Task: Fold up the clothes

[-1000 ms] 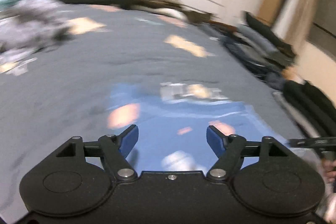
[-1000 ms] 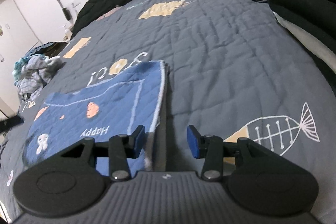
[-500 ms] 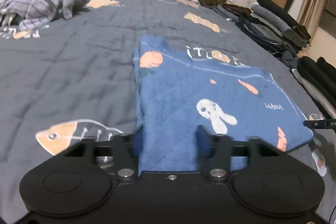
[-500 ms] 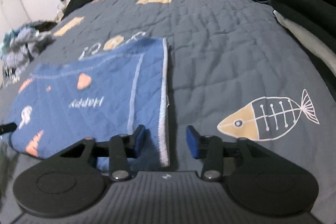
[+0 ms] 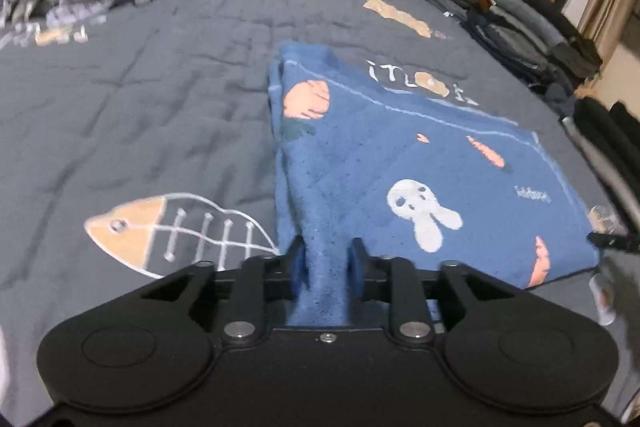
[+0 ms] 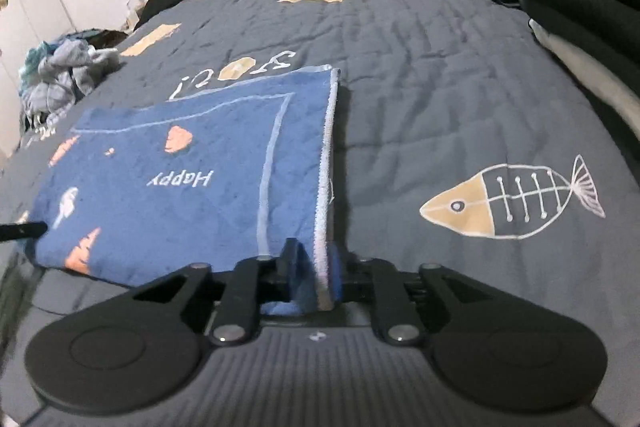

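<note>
Both grippers have closed since half a second ago, when their jaws stood apart at the towel's near edge. Now the left gripper point(image 5: 326, 261) pinches the near left corner of the blue towel point(image 5: 400, 163), and the right gripper point(image 6: 314, 263) clamps the near right corner along its white hem. That towel (printed with a rabbit, carrots and "Happy") lies folded flat on the grey quilted bedspread point(image 6: 440, 75), beside a fish-skeleton print point(image 6: 512, 203). Folded clothes point(image 5: 532, 27) are stacked along the bed's right edge.
</note>
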Demonstrator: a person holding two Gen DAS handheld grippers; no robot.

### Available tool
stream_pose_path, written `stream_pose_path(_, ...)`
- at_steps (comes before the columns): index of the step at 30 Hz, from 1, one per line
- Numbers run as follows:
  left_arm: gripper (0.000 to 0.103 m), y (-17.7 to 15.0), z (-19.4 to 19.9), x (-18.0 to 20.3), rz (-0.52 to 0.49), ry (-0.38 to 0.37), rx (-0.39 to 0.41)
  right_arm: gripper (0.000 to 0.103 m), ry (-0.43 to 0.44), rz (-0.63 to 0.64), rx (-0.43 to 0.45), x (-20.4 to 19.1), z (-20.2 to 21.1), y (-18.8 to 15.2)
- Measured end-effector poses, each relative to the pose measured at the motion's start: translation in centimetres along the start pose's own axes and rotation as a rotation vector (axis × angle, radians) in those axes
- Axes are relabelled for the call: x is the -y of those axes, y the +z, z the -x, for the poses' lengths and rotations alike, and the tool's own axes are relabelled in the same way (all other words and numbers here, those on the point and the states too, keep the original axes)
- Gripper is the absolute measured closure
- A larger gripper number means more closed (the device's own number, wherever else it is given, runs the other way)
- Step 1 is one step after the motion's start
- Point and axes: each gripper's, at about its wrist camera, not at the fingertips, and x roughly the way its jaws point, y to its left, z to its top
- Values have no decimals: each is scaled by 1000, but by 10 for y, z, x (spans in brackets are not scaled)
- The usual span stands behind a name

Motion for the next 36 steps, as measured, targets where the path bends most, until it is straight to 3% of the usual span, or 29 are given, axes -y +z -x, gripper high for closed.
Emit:
stream_pose_path(2, 56, 6, 13, -1, -32, 40, 46, 69, -17, 5, 18, 2, 5, 6)
stream_pose_path(7, 53, 38, 23, -7, -48, 60, 134, 63, -33, -79, 121, 18, 9, 35)
stream_pose_path(10, 52, 61, 1, 6, -157, 91, 134, 62, -65, -100, 159, 21, -12, 63)
stream_pose_path(15, 51, 91, -45, 29, -299, 108, 109, 62, -63, -14, 103, 11, -58, 102)
stream_pose_path(19, 44, 96, -80, 40, -408, 173, 96, 62, -63, 39, 59, 4, -90, 121)
stream_pose_path(25, 44, 96, -108, 32, -373, 181, 60, 62, -64, 37, 25, 2, -119, 124)
stream_pose_path(27, 51, 95, -110, 29, -361, 166, 63, 68, -46, 12, 35, 3, -123, 125)
stream_pose_path(28, 69, 95, -110, 28, -361, 150, 62, 72, -42, 11, 33, 3, -123, 125)
stream_pose_path(29, 77, 94, -109, 27, -360, 134, 60, 90, -39, 11, 29, 2, -123, 125)
stream_pose_path(31, 90, 96, -105, 25, -344, 111, 74, 96, -38, 15, 48, 2, -119, 126)
stream_pose_path(36, 93, 107, -91, 17, -274, 64, 143, 99, 17, -25, 157, 3, -90, 135)
